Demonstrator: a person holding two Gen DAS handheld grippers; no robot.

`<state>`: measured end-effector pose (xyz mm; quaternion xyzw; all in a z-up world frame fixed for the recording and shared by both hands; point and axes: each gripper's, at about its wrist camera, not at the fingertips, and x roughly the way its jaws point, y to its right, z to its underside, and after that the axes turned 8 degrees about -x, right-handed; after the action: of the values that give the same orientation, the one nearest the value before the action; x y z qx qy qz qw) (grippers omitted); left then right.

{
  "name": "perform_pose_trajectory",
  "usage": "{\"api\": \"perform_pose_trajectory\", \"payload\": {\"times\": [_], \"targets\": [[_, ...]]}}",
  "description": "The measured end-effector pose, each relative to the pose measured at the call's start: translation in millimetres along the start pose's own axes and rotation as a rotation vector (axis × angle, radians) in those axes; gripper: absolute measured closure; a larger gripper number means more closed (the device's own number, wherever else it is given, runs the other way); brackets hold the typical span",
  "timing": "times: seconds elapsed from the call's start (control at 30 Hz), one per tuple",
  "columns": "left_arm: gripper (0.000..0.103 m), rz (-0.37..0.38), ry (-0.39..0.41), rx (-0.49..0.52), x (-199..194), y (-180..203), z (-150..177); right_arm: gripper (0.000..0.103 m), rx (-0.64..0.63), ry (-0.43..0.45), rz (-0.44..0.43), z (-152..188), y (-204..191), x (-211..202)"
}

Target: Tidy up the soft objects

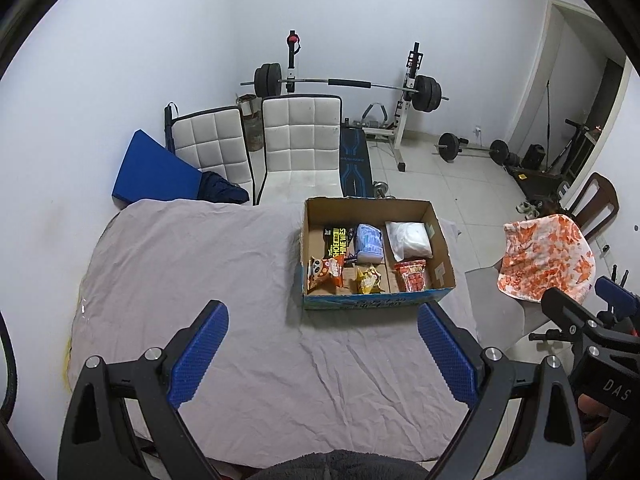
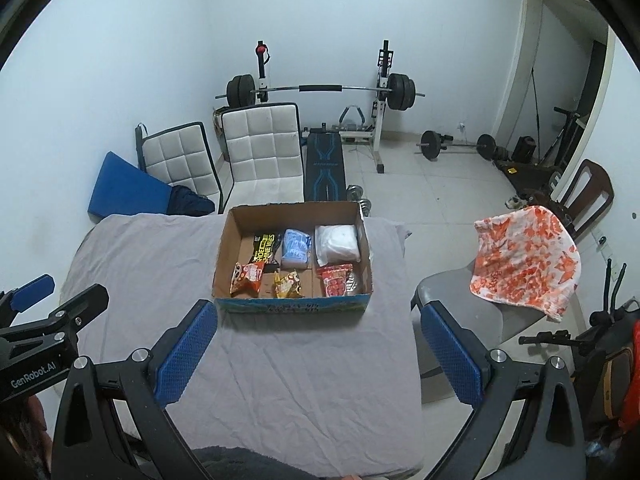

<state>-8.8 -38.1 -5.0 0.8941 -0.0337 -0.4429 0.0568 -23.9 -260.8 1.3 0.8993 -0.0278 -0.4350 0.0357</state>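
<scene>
Six soft packets, seemingly, fill cardboard box [image 2: 294, 307].

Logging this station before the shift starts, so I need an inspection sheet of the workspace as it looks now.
Surface: table under a wrinkled grey cloth.
Job's things: open cardboard box holding six soft packs, including a white pack and a red pack.
Clutter: nothing seen on the cloth outside the box.
Grippers: left gripper and right gripper both open, empty, short of the box.
Cables: nothing seen.
Surroundings: barbell rack, white chairs, orange-patterned cloth draped on a chair.
</scene>
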Motion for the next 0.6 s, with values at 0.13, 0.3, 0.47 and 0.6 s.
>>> {"api": "perform_pose_trajectory", "payload": {"times": [0.13, 0.3, 0.47, 0.6], "targets": [[0.006, 0.005, 0.000, 0.001, -2.0, -0.8, 1.1, 0.000, -0.004, 0.003, 0.006, -1.9, -0.7, -2.8], [0.006, 0.009, 0.003, -0.003, -7.3, -3.2, 2.0, 0.000, -0.007, 0.005, 0.011, -3.2, -2.1, -4.9], [0.006, 0.012, 0.005, -0.005, -9.6, -4.4, 2.7, 0.000, -0.009, 0.006, 0.018, -7.1, -1.3, -5.5], [0.006, 0.013, -0.001, 0.000, -10.1, -1.7, 2.5, 0.000, -0.010, 0.003, 0.018, -7.7, -0.2, -5.8]]}}
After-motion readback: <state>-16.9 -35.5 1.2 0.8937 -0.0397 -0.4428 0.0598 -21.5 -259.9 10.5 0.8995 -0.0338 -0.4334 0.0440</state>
